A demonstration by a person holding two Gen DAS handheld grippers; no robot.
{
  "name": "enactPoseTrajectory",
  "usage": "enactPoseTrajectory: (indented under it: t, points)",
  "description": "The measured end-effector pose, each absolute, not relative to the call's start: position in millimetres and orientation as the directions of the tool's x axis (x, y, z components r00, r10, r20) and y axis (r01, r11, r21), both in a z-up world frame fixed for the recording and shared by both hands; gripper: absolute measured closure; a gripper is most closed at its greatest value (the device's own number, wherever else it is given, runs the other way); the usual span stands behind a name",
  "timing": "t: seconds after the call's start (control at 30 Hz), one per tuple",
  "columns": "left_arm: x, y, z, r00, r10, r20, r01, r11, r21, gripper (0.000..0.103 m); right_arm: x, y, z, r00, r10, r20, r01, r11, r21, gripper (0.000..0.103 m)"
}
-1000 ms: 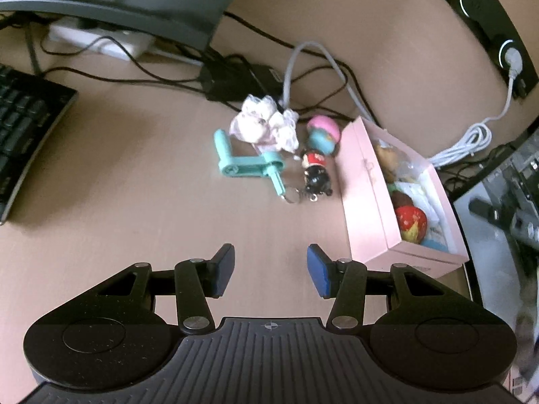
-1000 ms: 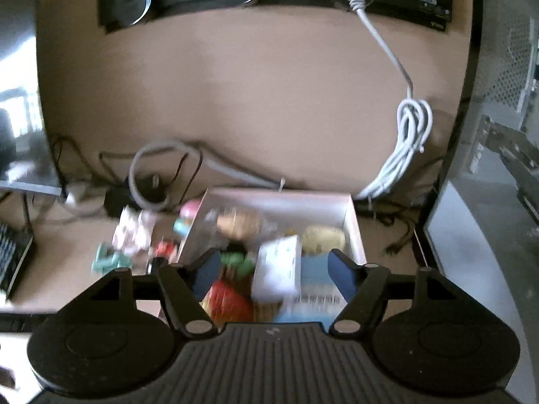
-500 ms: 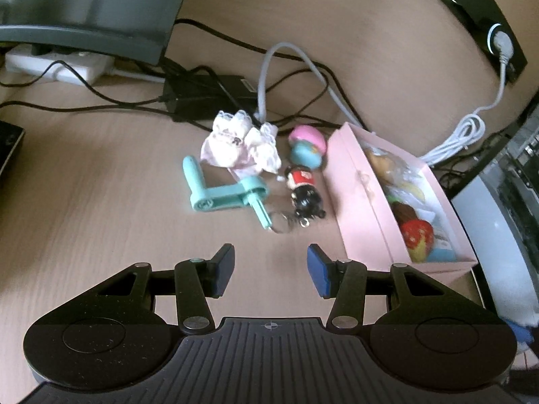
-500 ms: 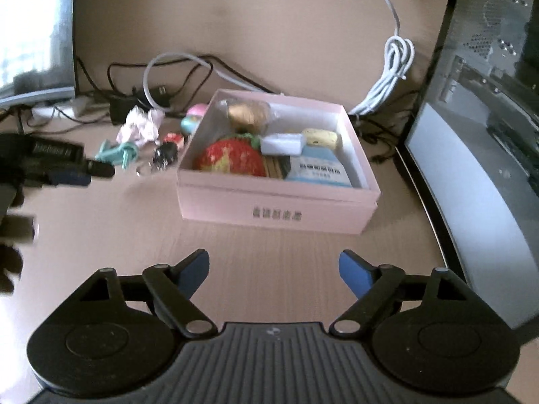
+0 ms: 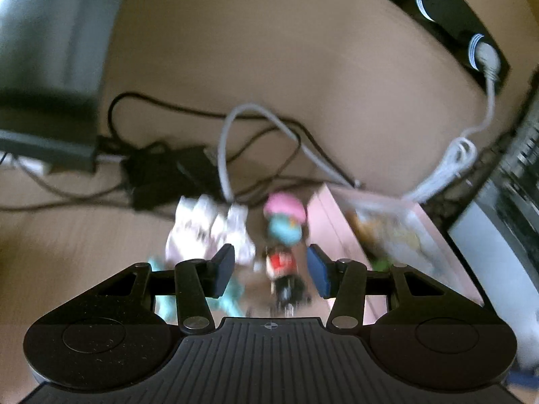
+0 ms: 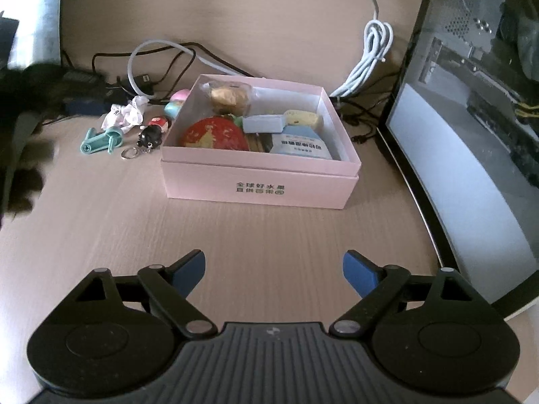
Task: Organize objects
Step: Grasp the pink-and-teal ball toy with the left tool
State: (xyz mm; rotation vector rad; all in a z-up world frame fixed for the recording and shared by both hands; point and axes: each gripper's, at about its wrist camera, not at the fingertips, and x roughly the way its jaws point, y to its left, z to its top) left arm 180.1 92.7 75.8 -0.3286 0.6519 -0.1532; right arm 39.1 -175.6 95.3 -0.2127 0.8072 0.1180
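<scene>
A pink box point(image 6: 256, 185) on the desk holds several items, among them a red strawberry toy point(image 6: 212, 134) and a blue packet point(image 6: 299, 143). Left of the box lie a doll keychain point(image 6: 153, 133), a pink-and-blue ball toy point(image 6: 177, 102), a crumpled white wrapper point(image 6: 126, 114) and a teal plastic piece point(image 6: 101, 138). My left gripper point(image 5: 269, 269) is open, its jaws either side of the doll keychain point(image 5: 284, 271), in a blurred view. The box point(image 5: 340, 235) stands to its right. My right gripper point(image 6: 273, 271) is open and empty, back from the box.
Black and white cables point(image 6: 161, 57) lie behind the toys. A coiled white cord point(image 6: 370, 54) hangs at the back right. A computer case point(image 6: 478, 107) stands along the right. A monitor base point(image 5: 43, 148) sits at the left.
My left gripper has moved forward and down over the toys, so the doll keychain now lies between its jaws. My right gripper has pulled back from the box.
</scene>
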Motion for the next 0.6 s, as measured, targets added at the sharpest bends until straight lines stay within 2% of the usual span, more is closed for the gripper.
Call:
enactPoseTrajectory:
  t: [0.13,0.27,0.37,0.6]
  points:
    - [217,77,74,0.776,-0.261,-0.574,0.07,0.94,-0.334,0.051,38,-179,93,0.682,0.015,-0.731,-0.18,0.972,-0.148,0.014]
    - [254,50,57,0.728,-0.231,-0.646,0.127,0.971,-0.205,0.053,34,-188,88,0.671,0.002,-0.742,-0.163,0.976,-0.145,0.014]
    - [274,42,40,0.69,-0.214,-0.692,0.137,0.977,-0.166,0.053,32,-198,86,0.661,-0.01,-0.75,-0.141,0.98,-0.138,0.014]
    - [294,37,29,0.681,-0.156,-0.716,0.11,0.988,-0.11,0.062,29,-217,82,0.649,-0.026,-0.76,-0.094,0.989,-0.114,0.014]
